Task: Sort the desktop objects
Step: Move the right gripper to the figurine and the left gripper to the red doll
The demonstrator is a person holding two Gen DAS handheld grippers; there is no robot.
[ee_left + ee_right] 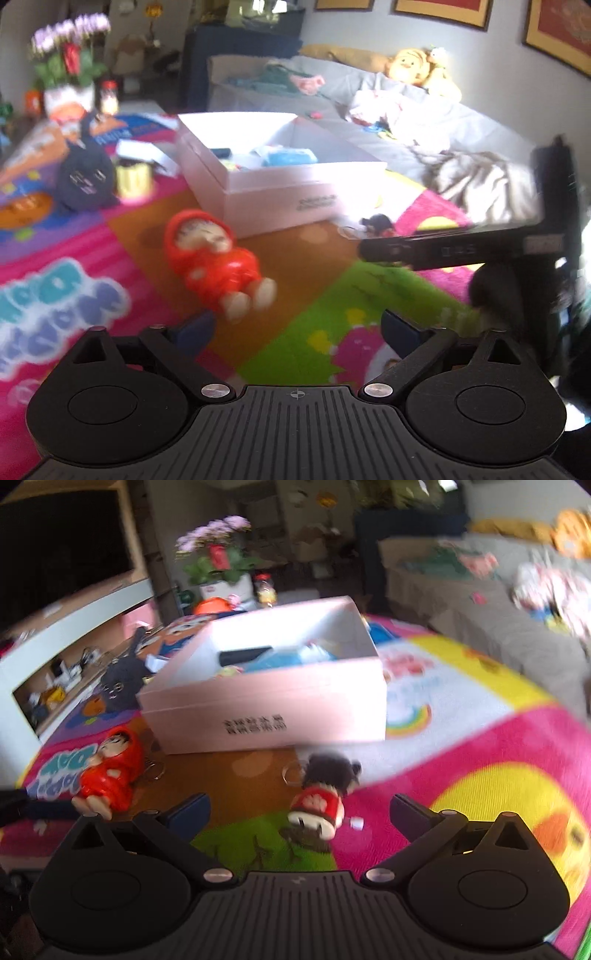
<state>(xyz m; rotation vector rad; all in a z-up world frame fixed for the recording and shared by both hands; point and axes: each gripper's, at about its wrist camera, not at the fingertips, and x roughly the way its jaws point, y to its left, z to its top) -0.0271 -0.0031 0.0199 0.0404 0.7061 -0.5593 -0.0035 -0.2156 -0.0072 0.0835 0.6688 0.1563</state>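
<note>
A red hooded figurine (216, 258) lies on its back on the colourful mat, just ahead of my open, empty left gripper (295, 328). It also shows in the right wrist view (110, 775) at the left. A small dark-haired figurine in red (325, 794) with a key ring lies between the fingers of my open, empty right gripper (301, 808), slightly ahead of them. It shows small in the left wrist view (376, 225). An open white box (280, 177) holding blue and dark items stands behind both figurines, also in the right wrist view (273, 701).
A dark plush toy (85, 177) and a yellow cup (135, 179) sit left of the box. A flower pot (68, 74) stands at the back left. The other gripper (480, 243) reaches in from the right. A grey sofa (406, 110) with toys lies beyond.
</note>
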